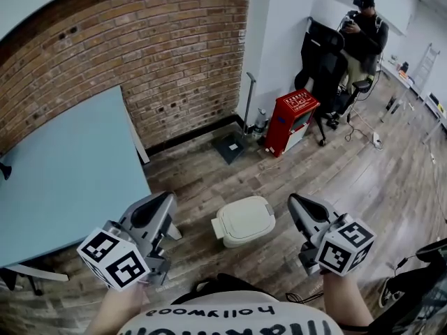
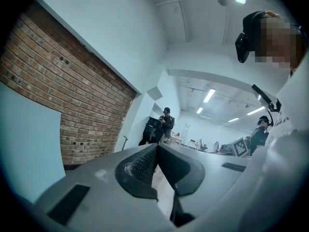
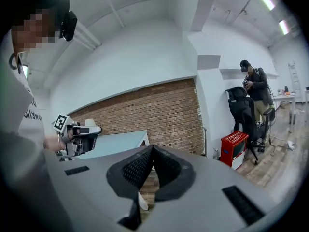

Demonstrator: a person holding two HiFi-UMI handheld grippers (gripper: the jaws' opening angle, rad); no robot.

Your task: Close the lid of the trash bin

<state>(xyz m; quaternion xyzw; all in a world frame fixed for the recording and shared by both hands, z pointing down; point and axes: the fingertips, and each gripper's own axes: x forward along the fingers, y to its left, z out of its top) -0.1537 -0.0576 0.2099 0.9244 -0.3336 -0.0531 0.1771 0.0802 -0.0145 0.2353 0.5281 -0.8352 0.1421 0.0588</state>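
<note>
A small white trash bin [image 1: 244, 220] stands on the wooden floor in the head view, and its lid lies down flat. My left gripper [image 1: 166, 198] is held up to the left of the bin, well above the floor and apart from it. My right gripper [image 1: 294, 200] hovers to the bin's right, also clear of it. In the left gripper view the left gripper [image 2: 157, 148] has its jaws meeting at the tip with nothing between them. The right gripper [image 3: 152, 149] looks the same in its own view. Neither gripper view shows the bin.
A light blue table [image 1: 63, 166] stands at the left against a brick wall [image 1: 174, 54]. Farther back are a dustpan [image 1: 230, 146], a red cabinet [image 1: 292, 121], a black office chair [image 1: 325, 65] and a standing person [image 1: 363, 33]. Cables lie on the floor at the right.
</note>
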